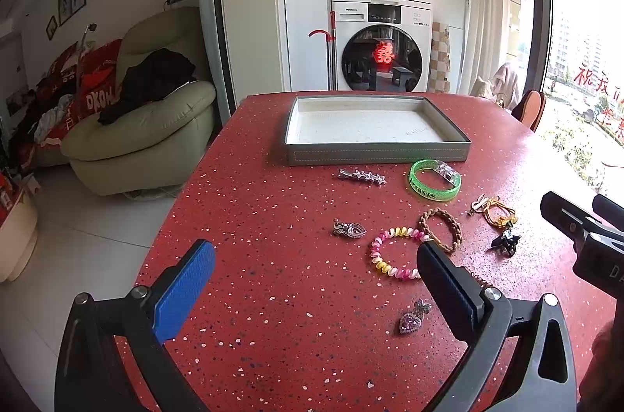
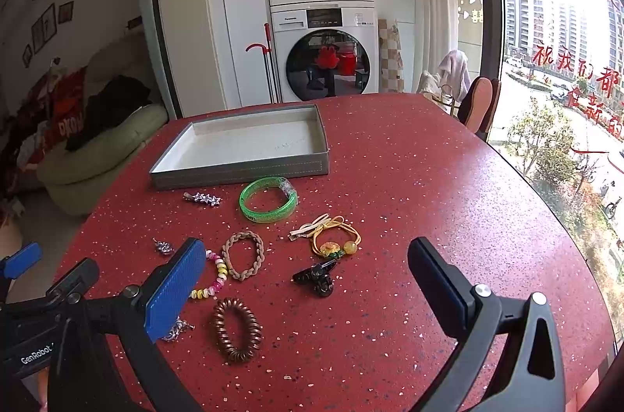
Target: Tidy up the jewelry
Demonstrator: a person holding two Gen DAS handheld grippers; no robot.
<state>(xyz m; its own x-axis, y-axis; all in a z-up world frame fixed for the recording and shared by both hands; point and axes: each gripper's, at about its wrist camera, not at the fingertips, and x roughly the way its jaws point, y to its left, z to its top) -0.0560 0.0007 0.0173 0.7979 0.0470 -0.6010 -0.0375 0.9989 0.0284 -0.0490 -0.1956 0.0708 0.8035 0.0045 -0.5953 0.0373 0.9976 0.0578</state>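
Left tool [image 1: 316,258] apart, nothing held; right tool [image 2: 306,254] likewise apart. Nearest the left: pink-yellow bead bracelet [image 1: 384,266], just ahead-right, flat on red desk [image 1: 273,217]. Beyond, star hair clip [image 1: 362,176] with long axis crosswise, parallel to the tray [image 1: 374,154] wall, probably untouched. Tray farthest, straight ahead.
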